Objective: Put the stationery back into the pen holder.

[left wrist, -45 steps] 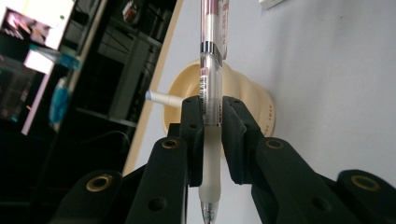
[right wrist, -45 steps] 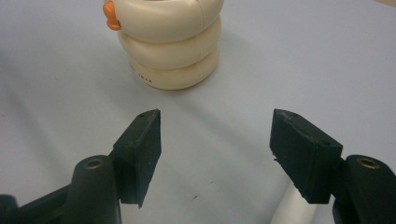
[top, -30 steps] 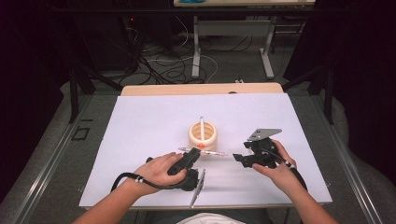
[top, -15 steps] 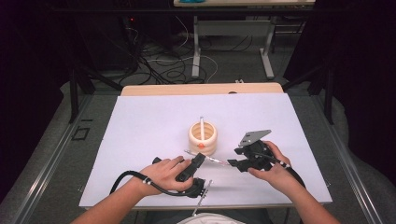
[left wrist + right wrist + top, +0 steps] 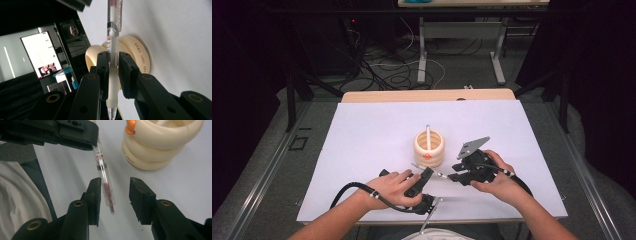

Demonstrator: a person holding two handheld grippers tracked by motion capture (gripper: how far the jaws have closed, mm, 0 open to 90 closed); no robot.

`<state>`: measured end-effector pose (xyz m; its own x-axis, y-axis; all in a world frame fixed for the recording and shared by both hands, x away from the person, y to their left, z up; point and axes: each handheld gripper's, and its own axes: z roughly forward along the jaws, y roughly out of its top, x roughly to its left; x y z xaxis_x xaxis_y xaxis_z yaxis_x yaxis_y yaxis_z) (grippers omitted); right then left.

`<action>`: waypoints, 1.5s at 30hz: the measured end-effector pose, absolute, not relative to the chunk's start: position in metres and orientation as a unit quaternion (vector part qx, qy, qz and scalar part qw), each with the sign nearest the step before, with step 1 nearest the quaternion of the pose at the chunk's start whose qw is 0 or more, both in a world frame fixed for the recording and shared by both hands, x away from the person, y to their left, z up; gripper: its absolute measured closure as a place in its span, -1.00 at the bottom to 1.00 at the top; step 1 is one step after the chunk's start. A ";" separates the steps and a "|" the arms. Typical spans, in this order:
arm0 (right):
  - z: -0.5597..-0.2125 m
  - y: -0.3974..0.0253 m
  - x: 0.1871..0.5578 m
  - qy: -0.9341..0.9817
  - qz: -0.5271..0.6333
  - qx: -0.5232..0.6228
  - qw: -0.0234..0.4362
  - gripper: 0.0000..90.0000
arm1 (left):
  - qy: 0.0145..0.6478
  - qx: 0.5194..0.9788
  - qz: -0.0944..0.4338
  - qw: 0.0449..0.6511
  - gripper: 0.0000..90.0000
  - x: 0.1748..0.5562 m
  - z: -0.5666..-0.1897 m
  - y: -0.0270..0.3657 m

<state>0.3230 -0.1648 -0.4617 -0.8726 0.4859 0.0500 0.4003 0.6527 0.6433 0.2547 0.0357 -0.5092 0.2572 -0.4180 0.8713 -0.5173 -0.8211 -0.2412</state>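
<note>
Pen [image 5: 112, 50] handover sits midway, by the look of it: the left claw [image 5: 113, 68] is clamped on the clear barrel near its pale grip, holding it above the white tabletop [image 5: 362, 140], just in front of the cream ringed pen holder [image 5: 429, 148]. The right claw [image 5: 114, 197] stands apart around the pen's far end without pinching it. One pen already stands in the holder; taking this one over and dropping it in remain.

overhead forward-down, gripper views close (pen [image 5: 103, 173] shared)
</note>
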 end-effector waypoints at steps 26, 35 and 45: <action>-0.471 -0.130 0.328 0.939 0.276 0.204 0.036 0.73 | -0.330 0.780 0.529 0.042 0.77 0.248 -0.513 0.021; -0.472 -0.128 0.329 0.939 0.274 0.205 0.031 0.77 | -0.327 0.782 0.529 0.043 0.76 0.249 -0.515 0.023; -0.474 -0.133 0.333 0.930 0.282 0.231 0.041 0.77 | -0.310 0.801 0.508 0.065 0.51 0.248 -0.516 0.027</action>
<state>0.3334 -0.1334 -0.4738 -0.8898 0.4533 0.0530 0.4067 0.7347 0.5430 0.2480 0.0270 -0.5159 0.2927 -0.4307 0.8537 -0.5621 -0.7998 -0.2108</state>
